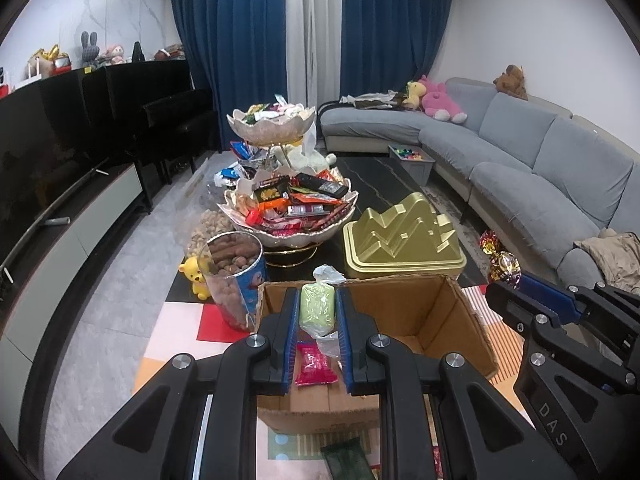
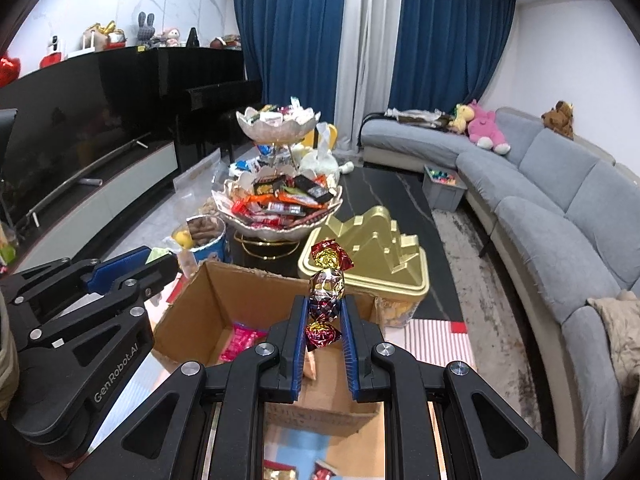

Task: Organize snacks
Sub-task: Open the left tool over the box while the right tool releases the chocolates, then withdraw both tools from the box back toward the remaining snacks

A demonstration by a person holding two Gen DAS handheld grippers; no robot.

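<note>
My left gripper is shut on a pale green wrapped snack and holds it above the open cardboard box. A pink snack packet lies inside the box. My right gripper is shut on a foil-wrapped candy with red and gold twisted ends, held over the same box. The right gripper also shows in the left wrist view, to the right of the box. A two-tier bowl stand heaped with snacks stands behind the box.
A gold mountain-shaped tin sits right of the stand. A clear jar of brown snacks and a yellow bear toy are left of the box. A grey sofa runs along the right, a black TV cabinet along the left.
</note>
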